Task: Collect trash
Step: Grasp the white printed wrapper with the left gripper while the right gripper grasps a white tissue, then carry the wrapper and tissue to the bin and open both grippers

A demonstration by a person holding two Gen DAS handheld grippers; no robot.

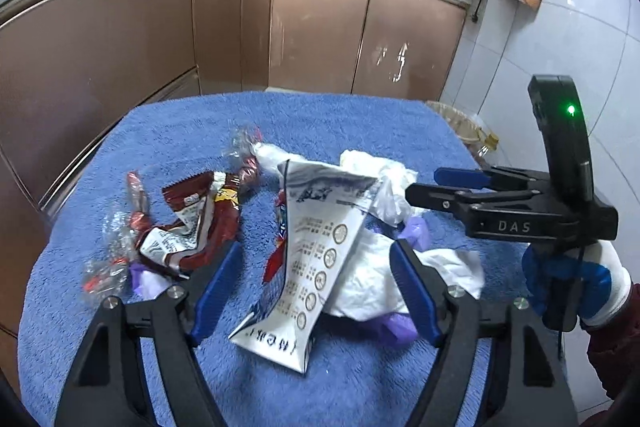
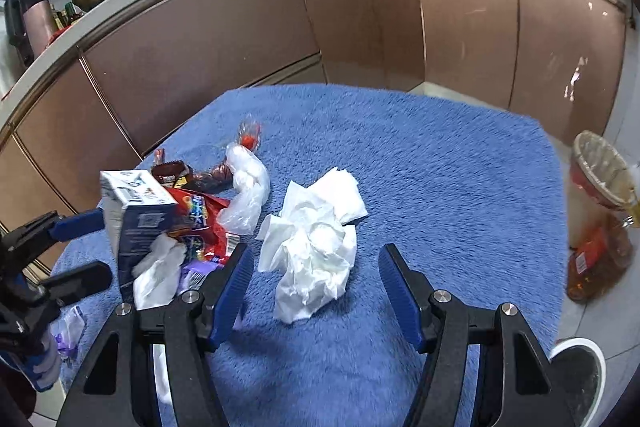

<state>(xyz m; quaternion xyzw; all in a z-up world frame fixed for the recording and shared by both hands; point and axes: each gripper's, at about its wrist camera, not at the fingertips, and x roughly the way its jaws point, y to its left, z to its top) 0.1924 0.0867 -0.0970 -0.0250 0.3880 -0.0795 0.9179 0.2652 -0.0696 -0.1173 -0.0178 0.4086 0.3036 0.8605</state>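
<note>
Trash lies on a blue towel-covered table (image 1: 312, 123). A flattened white and blue carton (image 1: 316, 259) lies between the fingers of my open left gripper (image 1: 316, 267). Crumpled white tissue (image 1: 404, 267) and purple scraps (image 1: 416, 231) lie to its right. Red-brown snack wrappers (image 1: 200, 223) and clear candy wrappers (image 1: 108, 267) lie to its left. In the right wrist view my open right gripper (image 2: 316, 279) straddles a crumpled white tissue (image 2: 316, 247). The carton (image 2: 136, 223), a red snack bag (image 2: 204, 219) and a white plastic bag (image 2: 248, 187) lie left of it.
Brown kitchen cabinets (image 1: 240, 27) stand behind the table. A bin lined with a clear bag (image 2: 604, 175) and an oil bottle (image 2: 596, 263) stand on the floor at the right. A shoe (image 2: 576, 375) shows at the lower right.
</note>
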